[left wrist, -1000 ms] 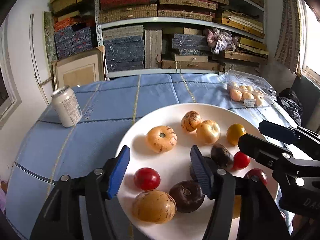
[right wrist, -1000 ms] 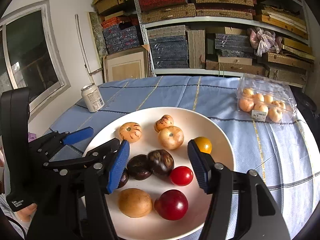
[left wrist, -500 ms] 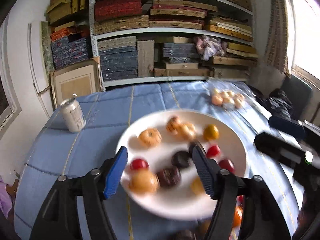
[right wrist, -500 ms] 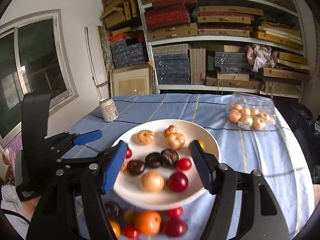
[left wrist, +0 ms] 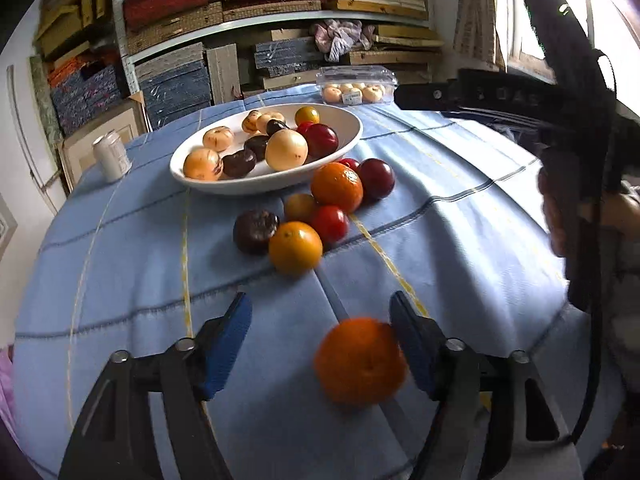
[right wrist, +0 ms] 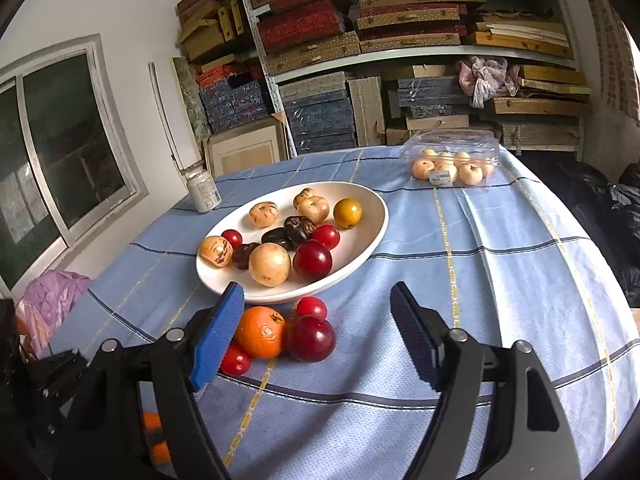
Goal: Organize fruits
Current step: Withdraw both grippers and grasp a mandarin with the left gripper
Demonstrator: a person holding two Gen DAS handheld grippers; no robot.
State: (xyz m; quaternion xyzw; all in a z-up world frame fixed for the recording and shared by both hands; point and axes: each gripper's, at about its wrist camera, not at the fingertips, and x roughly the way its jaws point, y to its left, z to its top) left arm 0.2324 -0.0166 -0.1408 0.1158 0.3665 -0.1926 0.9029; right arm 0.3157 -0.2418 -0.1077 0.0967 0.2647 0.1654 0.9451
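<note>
A white plate (left wrist: 240, 187) (right wrist: 370, 240) on the blue checked cloth holds several pale, dark and red fruits. In front of it lie loose fruits: an orange (left wrist: 337, 187) (right wrist: 260, 332), a dark red plum (left wrist: 376, 178) (right wrist: 310, 338), a red tomato (left wrist: 330, 224) and a second orange (left wrist: 295, 247). My left gripper (left wrist: 320, 340) hangs low over the cloth with its jaws opening. A blurred orange (left wrist: 360, 360) sits between them, close to the right pad and not squeezed. My right gripper (right wrist: 320, 332) is also opening, with nothing held; orange and plum lie just beyond its left finger.
A drinks can (left wrist: 111, 156) (right wrist: 204, 190) stands left of the plate. A clear box of pale fruits (left wrist: 354, 88) (right wrist: 452, 160) sits at the far edge. Stacked shelves fill the back, a window the left wall. A pink bag (right wrist: 52, 300) lies off the table's left.
Both grippers have drawn back from over the plate toward the near side of the table, and their jaws have widened. The loose fruits came into view, and an orange now lies between the left fingers.
</note>
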